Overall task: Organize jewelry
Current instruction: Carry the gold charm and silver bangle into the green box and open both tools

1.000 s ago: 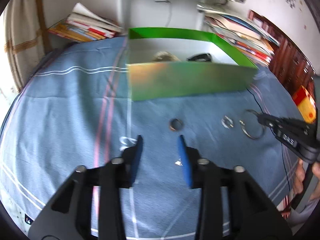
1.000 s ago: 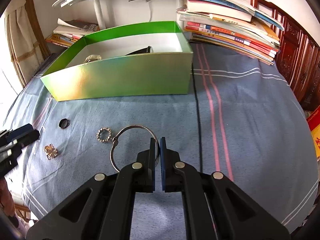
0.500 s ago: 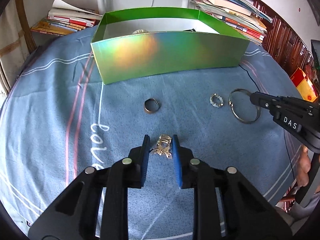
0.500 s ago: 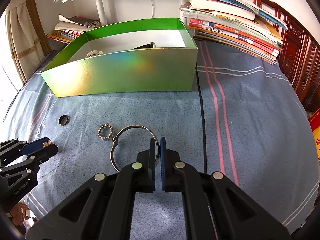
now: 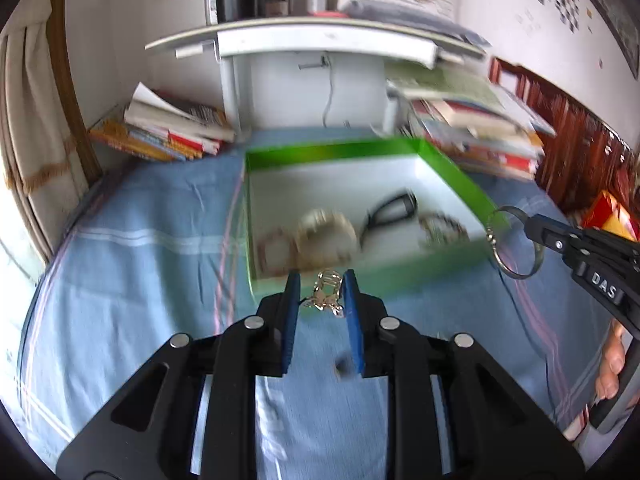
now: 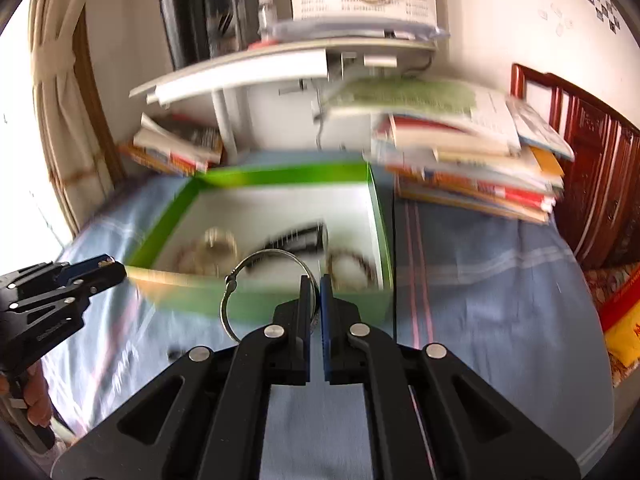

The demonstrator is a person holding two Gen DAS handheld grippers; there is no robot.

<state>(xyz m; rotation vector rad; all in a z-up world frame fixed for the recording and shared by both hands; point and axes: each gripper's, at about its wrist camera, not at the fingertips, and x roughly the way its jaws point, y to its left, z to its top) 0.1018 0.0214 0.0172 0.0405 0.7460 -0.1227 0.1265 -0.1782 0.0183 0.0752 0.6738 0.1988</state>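
My left gripper is shut on a small gold ornament and holds it in the air by the near wall of the green box. My right gripper is shut on a large silver ring, lifted above the cloth at the box's near wall; it also shows in the left wrist view. Several bracelets and a black piece lie inside the box. Both views are blurred by motion.
The blue cloth covers the table. Stacks of books stand behind the box at left and right. A white stand rises at the back. A small dark ring lies on the cloth below my left gripper.
Both grippers have risen off the cloth and moved toward the green box, the left with the gold ornament, the right with the silver ring. The box's inside now shows.
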